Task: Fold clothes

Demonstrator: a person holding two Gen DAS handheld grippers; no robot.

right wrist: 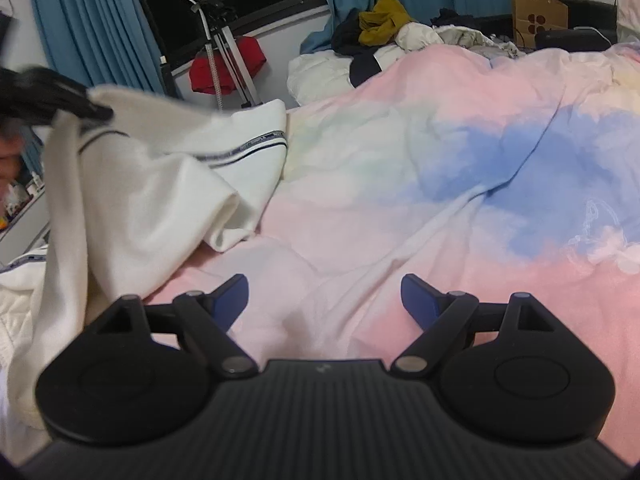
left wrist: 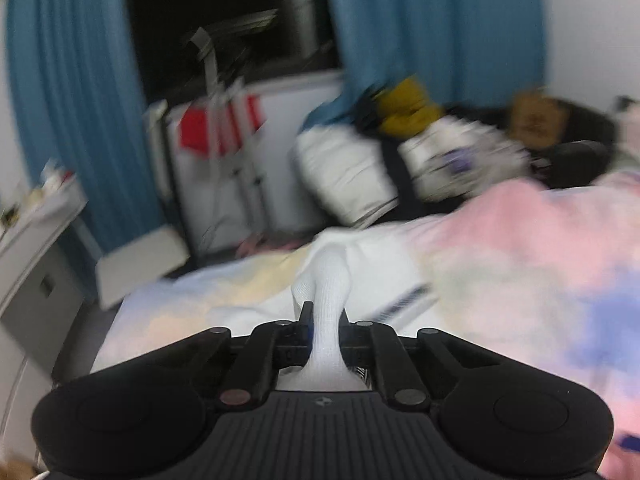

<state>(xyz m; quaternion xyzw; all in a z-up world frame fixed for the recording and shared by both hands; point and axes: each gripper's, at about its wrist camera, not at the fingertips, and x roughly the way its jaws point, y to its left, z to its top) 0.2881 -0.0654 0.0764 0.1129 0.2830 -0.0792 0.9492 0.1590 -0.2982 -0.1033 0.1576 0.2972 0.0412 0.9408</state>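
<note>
A white garment (right wrist: 160,184) with dark striped trim lies on the left part of a pink, blue and cream bedcover (right wrist: 440,184). My left gripper (left wrist: 325,314) is shut on a bunched fold of the white garment (left wrist: 328,280), which stretches up from the bed between its fingers. In the right wrist view the left gripper (right wrist: 96,111) shows as a black blur at the far left, lifting one edge of the cloth. My right gripper (right wrist: 325,292) stands open low over the bare bedcover, right of the garment, with nothing between its blue pads.
A heap of clothes (right wrist: 384,20), mustard, dark and white, lies at the far side of the bed beside a brown paper bag (right wrist: 540,12). A tripod (right wrist: 224,52) and a red item (right wrist: 228,64) stand by blue curtains (right wrist: 92,28) and a dark window. White drawers (left wrist: 36,264) stand left.
</note>
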